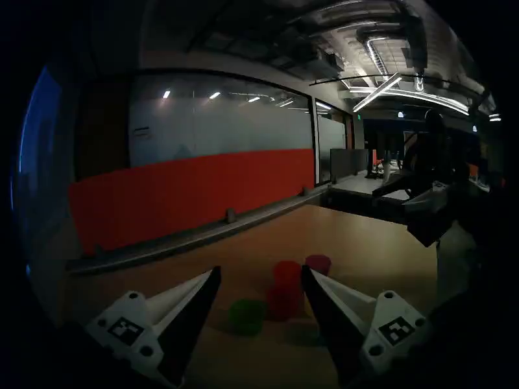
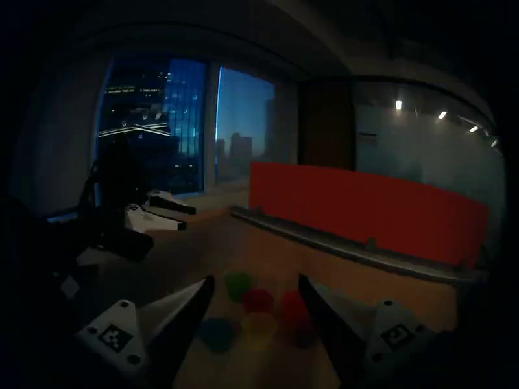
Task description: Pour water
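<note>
plainly left gripper (image 1: 260,270), right gripper (image 2: 256,278) gape, tags (image 1: 125,329) unreadable.

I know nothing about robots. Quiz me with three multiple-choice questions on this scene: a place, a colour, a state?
1. The green cup stands: A on the floor; B on the wooden table; C in a gripper.
2. The long partition along the table's edge is: A red; B white; C green.
3. The right gripper is: A shut on a cup; B shut, empty; C open.

Answers: B, it rests on the table among other cups; A, its panel is plainly red; C, its fingers stand wide apart, touching nothing.
</note>
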